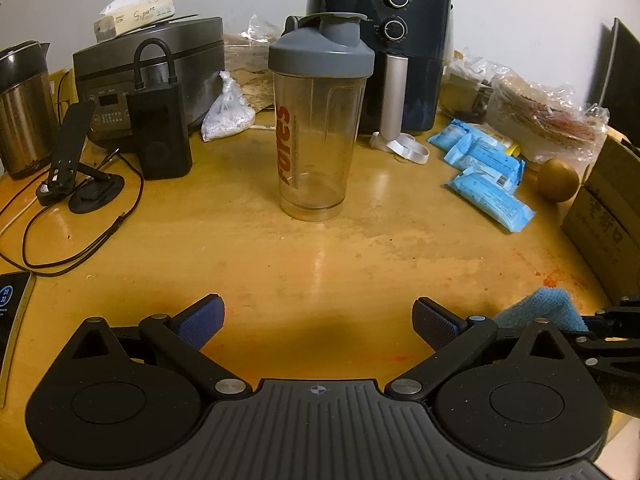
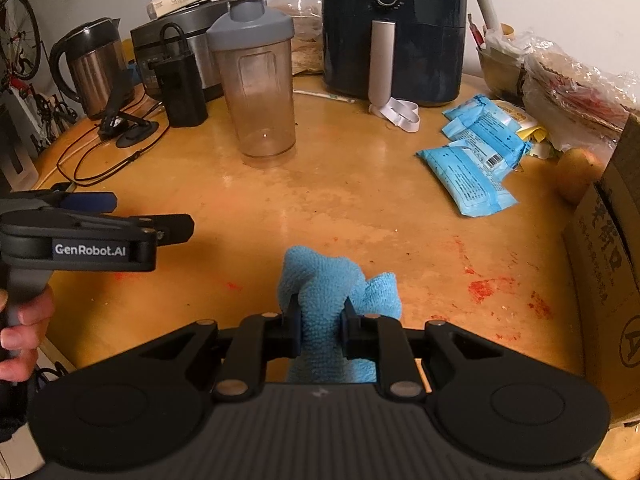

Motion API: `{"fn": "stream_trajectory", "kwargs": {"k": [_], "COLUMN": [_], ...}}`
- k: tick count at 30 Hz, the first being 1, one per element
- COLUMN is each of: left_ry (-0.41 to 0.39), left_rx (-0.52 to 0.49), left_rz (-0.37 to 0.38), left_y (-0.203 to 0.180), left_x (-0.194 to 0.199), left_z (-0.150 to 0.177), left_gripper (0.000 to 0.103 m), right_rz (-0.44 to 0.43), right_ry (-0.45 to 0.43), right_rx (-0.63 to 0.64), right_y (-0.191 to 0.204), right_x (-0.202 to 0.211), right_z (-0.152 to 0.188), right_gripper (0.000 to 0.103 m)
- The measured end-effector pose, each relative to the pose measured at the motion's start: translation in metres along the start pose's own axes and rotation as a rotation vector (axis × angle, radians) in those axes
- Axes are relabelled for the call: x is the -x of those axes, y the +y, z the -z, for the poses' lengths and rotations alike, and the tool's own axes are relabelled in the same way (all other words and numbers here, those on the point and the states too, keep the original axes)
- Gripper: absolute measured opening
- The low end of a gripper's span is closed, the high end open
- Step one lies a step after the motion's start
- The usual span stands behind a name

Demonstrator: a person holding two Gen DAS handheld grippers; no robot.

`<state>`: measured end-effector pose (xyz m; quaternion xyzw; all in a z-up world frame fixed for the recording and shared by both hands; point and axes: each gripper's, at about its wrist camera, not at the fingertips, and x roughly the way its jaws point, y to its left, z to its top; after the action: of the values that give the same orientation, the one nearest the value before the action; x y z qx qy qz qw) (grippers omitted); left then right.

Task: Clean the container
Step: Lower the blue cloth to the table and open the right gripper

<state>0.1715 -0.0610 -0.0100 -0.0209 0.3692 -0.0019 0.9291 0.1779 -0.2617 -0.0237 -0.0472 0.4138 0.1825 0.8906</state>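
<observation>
A clear shaker bottle with a grey lid and orange lettering stands upright mid-table; the same bottle shows at upper left in the right wrist view. My left gripper is open near the table's front, well short of the bottle, nothing between its blue pads. My right gripper is shut on a bunched blue cloth, which bulges out ahead of the fingers above the table. That cloth peeks in at the lower right of the left wrist view. The left gripper appears at the left, held by a hand.
A dark air fryer stands behind the bottle, a rice cooker, kettle and black power unit to the left with cables. Blue packets, plastic bags and a cardboard box crowd the right. Red smears mark the wooden table.
</observation>
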Motion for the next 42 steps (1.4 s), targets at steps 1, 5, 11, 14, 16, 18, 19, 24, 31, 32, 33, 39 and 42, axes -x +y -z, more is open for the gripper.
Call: {"fn": "stream_trajectory", "kwargs": {"k": [1,5,11,14,16,18,19,24,31,32,33,39,42], "left_ry": [0.0,-0.008,-0.013,-0.014,-0.011,-0.009,-0.008,-0.007,-0.006,-0.006,-0.005,-0.003,-0.003], "left_rx": [-0.001,0.003,0.012,0.013,0.016,0.019,0.02,0.018,0.019,0.02,0.02,0.02,0.022], "left_rz": [-0.001,-0.004,-0.003,-0.006,-0.009,-0.011,-0.012,-0.015,-0.014,-0.014,-0.013,-0.013,-0.016], "left_y": [0.0,0.001,0.004,0.006,0.007,0.008,0.008,0.009,0.009,0.009,0.009,0.01,0.01], "left_x": [0.0,0.0,0.002,0.003,0.002,0.002,0.002,0.002,0.002,0.002,0.002,0.002,0.002], "left_z": [0.0,0.002,0.0,0.001,0.001,0.001,0.001,0.002,0.002,0.002,0.002,0.003,0.004], "left_gripper": [0.103,0.103,0.103,0.103,0.103,0.103,0.103,0.103,0.103,0.103,0.103,0.103,0.103], "right_rz": [0.009,0.041,0.061,0.062,0.063,0.063,0.063,0.064,0.067,0.067,0.067,0.067,0.066], "right_ry": [-0.002,-0.001,0.015,0.011,0.01,0.01,0.009,0.007,0.008,0.008,0.009,0.011,0.009], "right_rx": [0.001,0.026,0.026,0.019,0.024,0.029,0.029,0.033,0.036,0.036,0.037,0.037,0.036], "right_y": [0.0,0.005,0.006,0.005,0.007,0.008,0.008,0.01,0.011,0.011,0.011,0.011,0.012], "right_x": [0.0,-0.002,-0.005,-0.004,-0.004,-0.004,-0.003,-0.002,-0.001,-0.001,-0.001,-0.001,-0.001], "right_z": [0.0,-0.002,-0.001,0.0,0.001,0.001,0.001,0.001,0.001,0.002,0.002,0.003,0.003], "right_gripper": [0.022,0.103,0.103,0.103,0.103,0.103,0.103,0.103,0.103,0.103,0.103,0.103,0.103]}}
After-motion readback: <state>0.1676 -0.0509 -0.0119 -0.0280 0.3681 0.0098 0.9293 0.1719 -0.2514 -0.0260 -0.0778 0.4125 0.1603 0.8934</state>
